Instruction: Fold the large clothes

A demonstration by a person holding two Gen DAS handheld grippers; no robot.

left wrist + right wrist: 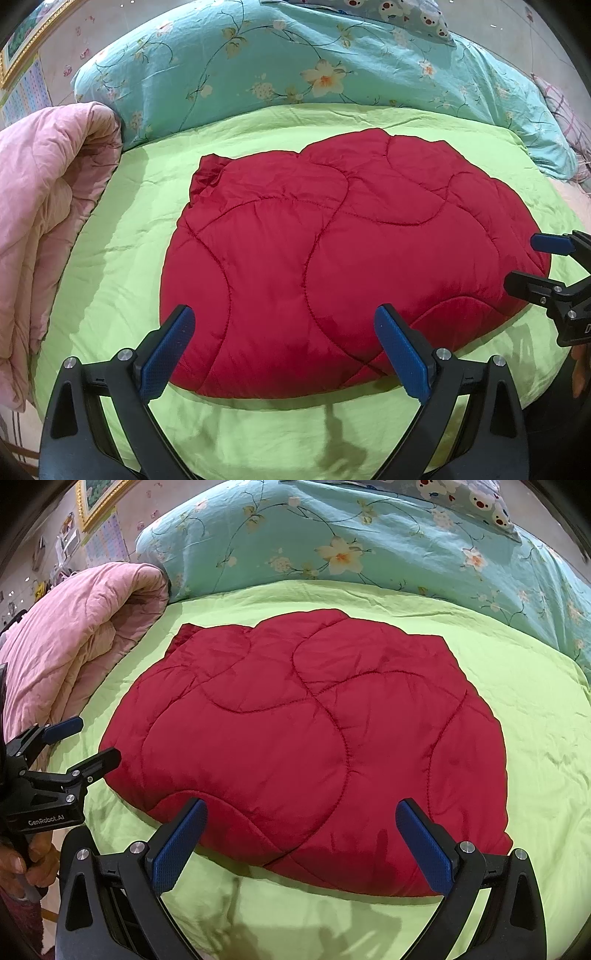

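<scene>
Red quilted jacket (332,251) lies flat and already doubled over on the lime-green sheet (122,229), in the middle of the bed, straight ahead at twelve o'clock from both tongs. From how it lies, I judge its long axis runs roughly nine to three, across the line of reach, so the coming fold would turn on lifting either an end or the near edge.

In the left wrist view, the left tongs (284,347) stand wide open and hold nothing. Their blue pads hang over the near hem, towards its seven o'clock corner. The right tongs (524,266) show in that same view at three o'clock, beside the right end of the jacket, also parted and empty.

From the right wrist view, the right tongs (301,834) straddle the near edge at the five o'clock side, open wide. The left tongs (96,742) appear at nine o'clock, close to the jacket's left end; whether a finger tip touches the cloth I cannot tell. Each arm is nearer its own end, neither clearly closer overall.

A pink quilt (44,221) is heaped at nine to ten o'clock, and a turquoise flowered duvet (295,62) lies along twelve o'clock.

One line of writing can be read: "GenRobot.AI" (46,821) on the body of the left tongs. The jacket shows no label.
</scene>
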